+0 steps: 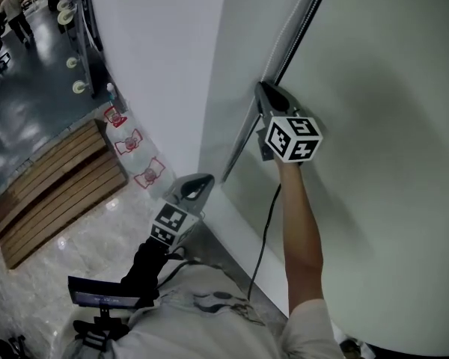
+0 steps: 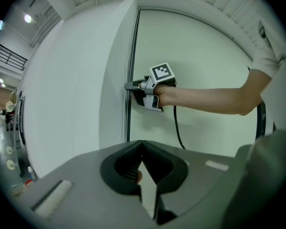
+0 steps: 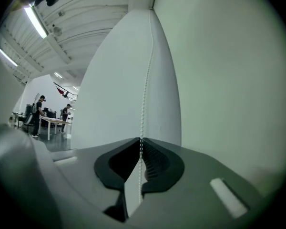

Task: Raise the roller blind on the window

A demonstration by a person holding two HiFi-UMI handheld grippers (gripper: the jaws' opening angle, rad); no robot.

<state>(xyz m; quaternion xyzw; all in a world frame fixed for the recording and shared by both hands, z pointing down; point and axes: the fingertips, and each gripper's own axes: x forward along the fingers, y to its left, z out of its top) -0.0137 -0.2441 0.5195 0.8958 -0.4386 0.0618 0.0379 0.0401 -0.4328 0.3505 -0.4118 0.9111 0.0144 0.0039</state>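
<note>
The right gripper (image 3: pixel 139 144) pinches the bead chain (image 3: pixel 145 94) along the left edge of the lowered roller blind (image 1: pixel 389 111); the left gripper (image 2: pixel 142 149), jaws pressed together, sits lower, open floor (image 1: pixel 52 275) behind

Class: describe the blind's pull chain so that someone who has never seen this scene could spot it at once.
Start at the pale roller blind filling the window and go to its left edge by the white wall. There hangs the bead chain: thin, white and beaded, unlike the smooth frame beside it, and pinched in the right gripper.
</note>
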